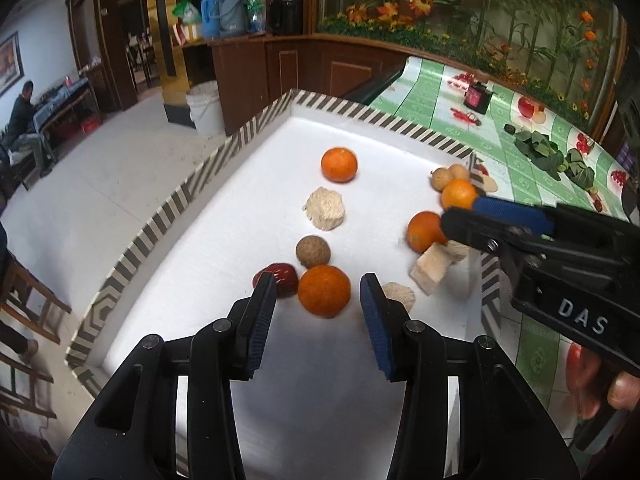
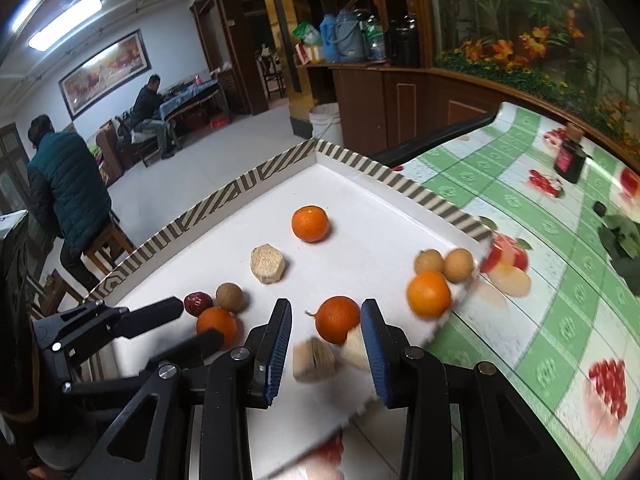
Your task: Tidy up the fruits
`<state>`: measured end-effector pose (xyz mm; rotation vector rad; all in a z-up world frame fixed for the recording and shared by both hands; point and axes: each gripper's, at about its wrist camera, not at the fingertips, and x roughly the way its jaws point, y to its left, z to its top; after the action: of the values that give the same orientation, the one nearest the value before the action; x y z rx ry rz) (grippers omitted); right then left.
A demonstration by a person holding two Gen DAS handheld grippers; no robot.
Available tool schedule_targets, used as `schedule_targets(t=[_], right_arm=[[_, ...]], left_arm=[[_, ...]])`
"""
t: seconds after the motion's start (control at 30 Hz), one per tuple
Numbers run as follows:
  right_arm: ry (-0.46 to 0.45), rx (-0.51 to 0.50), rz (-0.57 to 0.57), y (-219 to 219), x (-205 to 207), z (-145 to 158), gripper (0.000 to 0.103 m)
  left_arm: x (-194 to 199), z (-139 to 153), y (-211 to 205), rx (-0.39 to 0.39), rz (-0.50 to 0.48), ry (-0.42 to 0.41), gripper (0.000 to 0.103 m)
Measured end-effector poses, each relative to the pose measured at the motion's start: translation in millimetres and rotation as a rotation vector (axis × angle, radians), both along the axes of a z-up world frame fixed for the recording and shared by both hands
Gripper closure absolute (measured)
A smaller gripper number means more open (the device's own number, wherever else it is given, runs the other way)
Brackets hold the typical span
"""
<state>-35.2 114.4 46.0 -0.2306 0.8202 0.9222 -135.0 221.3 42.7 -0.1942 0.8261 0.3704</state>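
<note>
- Left wrist view: my left claw (image 1: 318,312) stands open, its two blue pads spread wide and holding nothing.
- Just ahead of it, between the pads but not touched by them, lies the nearest orange (image 1: 324,290) on the white tray (image 1: 280,400).
- Beyond that orange sits a brown round fruit (image 1: 313,251), and beside my left pad a red date (image 1: 280,276).
- Further ahead are a pale fibrous chunk (image 1: 324,208) and the far orange (image 1: 339,164), well apart from the claw.
- Off to the right my right claw (image 1: 460,216) reaches in over another orange (image 1: 423,231); I cannot tell from here whether it touches it.
- Right wrist view: my right claw (image 2: 326,344) is open as well, empty, with the stemmed orange (image 2: 338,318) lying just ahead between its pads.
- Under and before that claw lie two pale cut pieces (image 2: 314,360), near the right pad.
- Ahead and to the right, near the tray's edge, are one more orange (image 2: 429,294) and two tan round fruits (image 2: 444,264); they look blurred.
- Right of the tray the bench (image 2: 540,320) carries a green chequered cloth.
- My judgement: sorting is barely begun. Oranges lie scattered in four places, mixed with the other kinds, and no group is formed.
- What is left is nearly all of it: gathering like with like.
</note>
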Motion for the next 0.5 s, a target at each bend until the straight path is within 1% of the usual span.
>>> schedule_targets(t=[0.2, 0.5], right_arm=[[-0.006, 0.028, -0.047, -28, -12, 0, 0.069], [-0.019, 0.056, -0.083, -53, -26, -2, 0.069]], left_arm=[[-5, 11, -14, 0.049, 0.004, -0.058, 0.059], [-12, 15, -30, 0.058, 0.003, -0.074, 0.059]])
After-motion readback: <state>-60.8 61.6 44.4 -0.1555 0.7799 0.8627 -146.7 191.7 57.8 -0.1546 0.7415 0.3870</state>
